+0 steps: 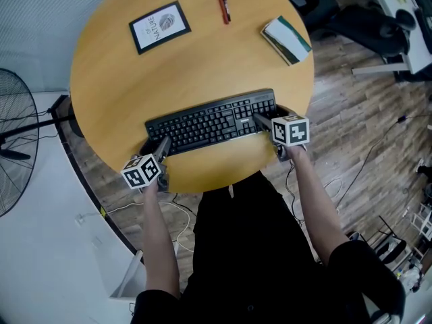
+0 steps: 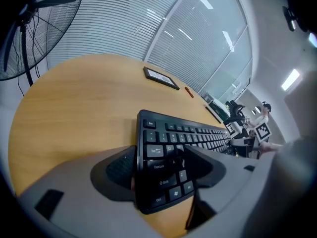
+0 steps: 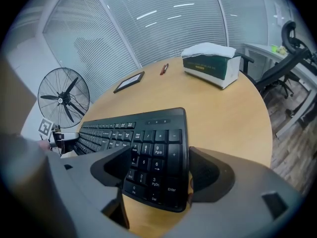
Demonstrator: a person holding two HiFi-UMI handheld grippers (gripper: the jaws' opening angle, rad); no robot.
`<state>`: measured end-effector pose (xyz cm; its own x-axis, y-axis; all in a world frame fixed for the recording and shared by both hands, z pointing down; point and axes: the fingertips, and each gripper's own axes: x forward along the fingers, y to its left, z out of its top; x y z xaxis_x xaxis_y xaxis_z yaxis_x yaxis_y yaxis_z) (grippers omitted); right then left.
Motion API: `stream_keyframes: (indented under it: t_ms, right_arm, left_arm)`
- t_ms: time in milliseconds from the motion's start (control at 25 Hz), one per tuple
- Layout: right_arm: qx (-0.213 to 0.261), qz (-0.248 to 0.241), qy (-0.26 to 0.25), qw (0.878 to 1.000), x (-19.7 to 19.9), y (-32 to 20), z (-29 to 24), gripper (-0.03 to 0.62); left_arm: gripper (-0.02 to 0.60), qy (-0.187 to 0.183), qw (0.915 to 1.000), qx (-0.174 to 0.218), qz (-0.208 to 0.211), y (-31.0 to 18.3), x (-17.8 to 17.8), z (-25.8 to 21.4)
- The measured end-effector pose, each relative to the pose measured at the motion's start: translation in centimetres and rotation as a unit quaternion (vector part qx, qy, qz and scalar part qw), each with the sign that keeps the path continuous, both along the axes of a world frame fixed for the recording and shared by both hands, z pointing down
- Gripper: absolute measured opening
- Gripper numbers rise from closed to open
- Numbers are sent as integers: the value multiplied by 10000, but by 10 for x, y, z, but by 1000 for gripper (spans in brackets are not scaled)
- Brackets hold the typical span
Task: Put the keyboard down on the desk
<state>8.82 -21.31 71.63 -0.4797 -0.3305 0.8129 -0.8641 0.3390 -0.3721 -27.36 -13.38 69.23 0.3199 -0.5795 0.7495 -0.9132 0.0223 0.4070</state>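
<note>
A black keyboard (image 1: 212, 122) lies across the near part of the round wooden desk (image 1: 202, 66), close to its front edge. My left gripper (image 1: 162, 146) is shut on the keyboard's left end, and in the left gripper view (image 2: 161, 167) one jaw sits at the back edge while the other lies over the keys (image 2: 188, 135). My right gripper (image 1: 260, 121) is shut on the number-pad end (image 3: 151, 155), with a jaw on each side (image 3: 158, 170). I cannot tell whether the keyboard rests on the wood or hangs just above it.
At the far side of the desk are a framed picture (image 1: 159, 26), a red pen (image 1: 224, 7) and a tissue box (image 1: 286, 40). A standing fan (image 1: 10, 140) is at the left, an office chair (image 1: 364, 19) at the upper right. Cables lie on the floor.
</note>
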Motion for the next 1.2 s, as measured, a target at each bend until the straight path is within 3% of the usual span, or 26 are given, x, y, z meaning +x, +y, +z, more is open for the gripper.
stream_keyframes:
  t_ms: [600,800,1200]
  right_arm:
    - [60,-50,448,9990,1,0,-3,370]
    - [117,-26,502,9987,2,0,-5,367]
    - [302,123,430,9985,4,2,-17,350]
  left_arm:
    - [302,-427,9990,-84,-27,0,1,4]
    - [302,-751,9971,-99,81,0,1,1]
    - [302,-823,9965,28,168,2,1,-8]
